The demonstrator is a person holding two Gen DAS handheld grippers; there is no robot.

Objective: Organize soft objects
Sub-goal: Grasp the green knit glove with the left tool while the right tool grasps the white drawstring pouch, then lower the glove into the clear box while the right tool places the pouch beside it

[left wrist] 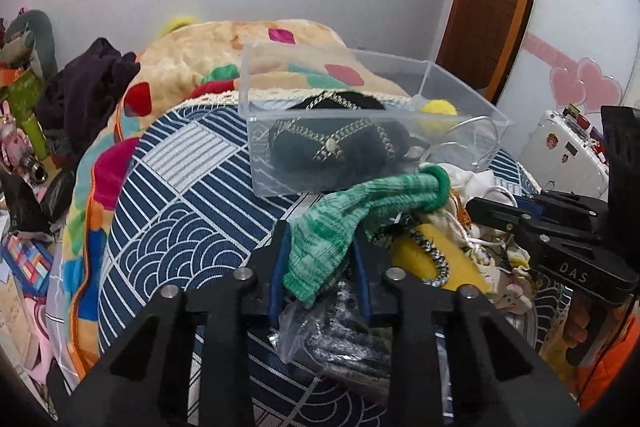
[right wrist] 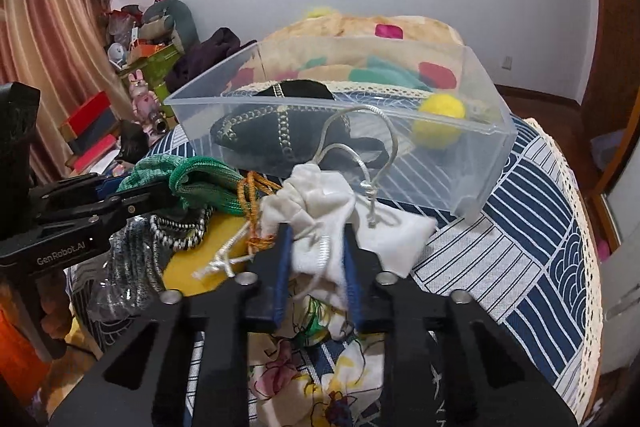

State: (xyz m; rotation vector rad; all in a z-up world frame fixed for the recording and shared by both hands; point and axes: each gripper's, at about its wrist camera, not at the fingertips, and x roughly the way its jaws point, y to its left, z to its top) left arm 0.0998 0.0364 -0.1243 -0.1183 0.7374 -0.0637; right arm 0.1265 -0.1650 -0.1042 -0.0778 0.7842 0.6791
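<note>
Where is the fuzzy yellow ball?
The yellow ball is inside the clear box on the bed, in its far right corner, to the right of the black pouch with the gold trim, in the right wrist view.

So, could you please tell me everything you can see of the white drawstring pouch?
The white pouch looks like soft, velvety cloth, gathered and crumpled at its neck, with a pale cord looping up in front of the clear plastic box and knotted near its end. The right gripper is closed on its lower part, blue pads pressing both sides. It sits atop the heap of soft things on the bed, beside an orange cord.
</note>
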